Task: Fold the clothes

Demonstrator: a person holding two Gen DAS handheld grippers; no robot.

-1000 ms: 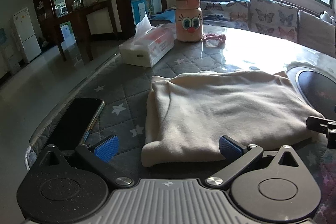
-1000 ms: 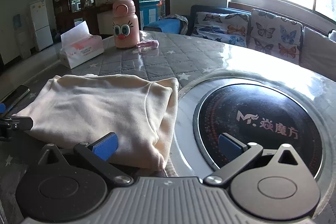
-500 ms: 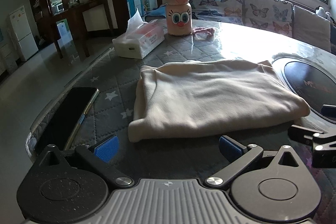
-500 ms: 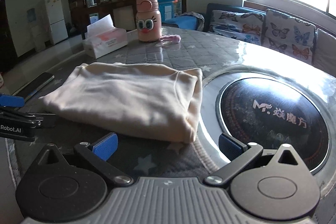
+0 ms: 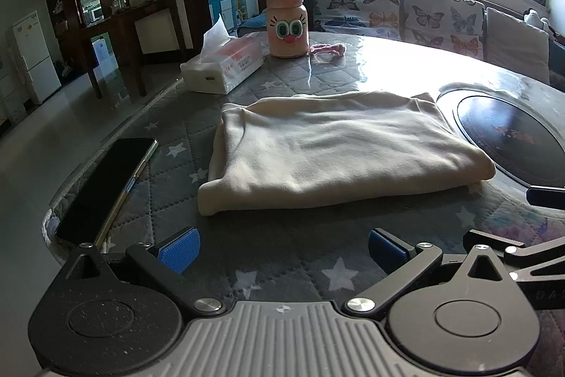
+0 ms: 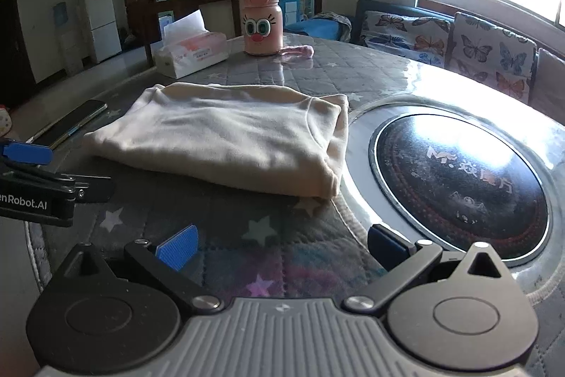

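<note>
We find the cream garment (image 5: 339, 154) lying as a compact folded rectangle on the quilted surface (image 5: 282, 264), just beside the inset cooktop (image 6: 459, 179). Left gripper (image 5: 280, 248) and right gripper (image 6: 280, 246) sit clear of it, jaws spread wide, holding nothing. We judge folding essentially done; at most tidying remains

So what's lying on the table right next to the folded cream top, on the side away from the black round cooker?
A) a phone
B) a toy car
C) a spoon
A: a dark phone lies flat near the table edge beside the folded cream top.
</note>
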